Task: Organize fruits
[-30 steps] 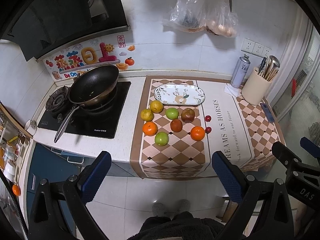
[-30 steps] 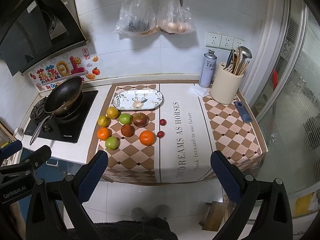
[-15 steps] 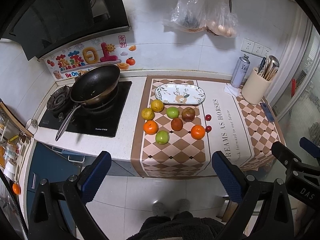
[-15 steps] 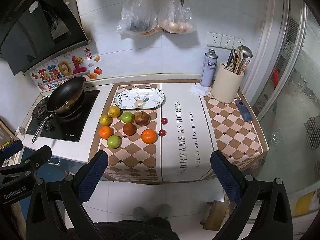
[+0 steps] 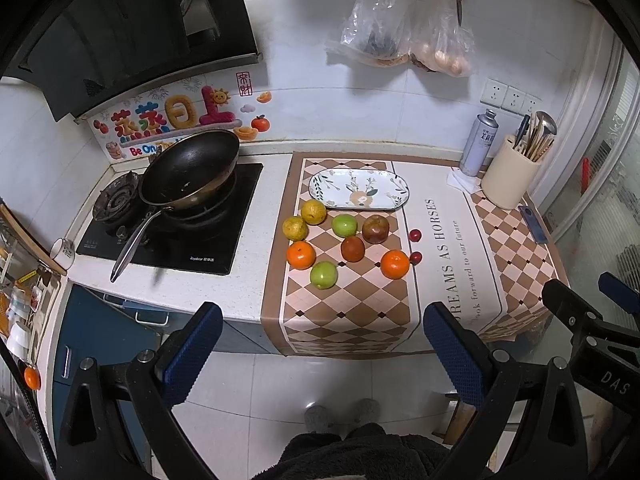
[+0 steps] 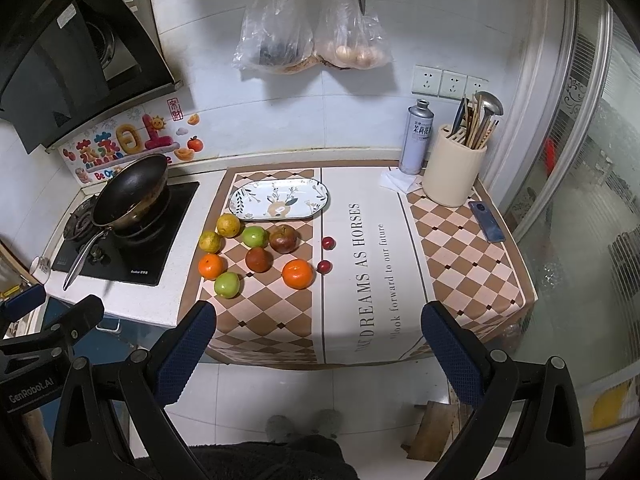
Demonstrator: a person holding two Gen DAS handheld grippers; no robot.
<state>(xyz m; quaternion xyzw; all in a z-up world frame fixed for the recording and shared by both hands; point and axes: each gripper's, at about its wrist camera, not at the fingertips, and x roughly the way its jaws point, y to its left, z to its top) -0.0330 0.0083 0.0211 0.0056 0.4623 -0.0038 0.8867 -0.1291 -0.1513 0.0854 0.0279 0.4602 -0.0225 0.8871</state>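
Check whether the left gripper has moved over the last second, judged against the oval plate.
Yes. In the left wrist view the oval plate and fruits have slid slightly right and down, so the open left gripper has drifted a little left and up or back.

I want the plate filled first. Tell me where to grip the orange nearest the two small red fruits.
Take that orange across its widest middle, coming straight down from above. It is round, so any axis fits, but a small red fruit sits close on its right; set the right gripper fingers front and back instead.
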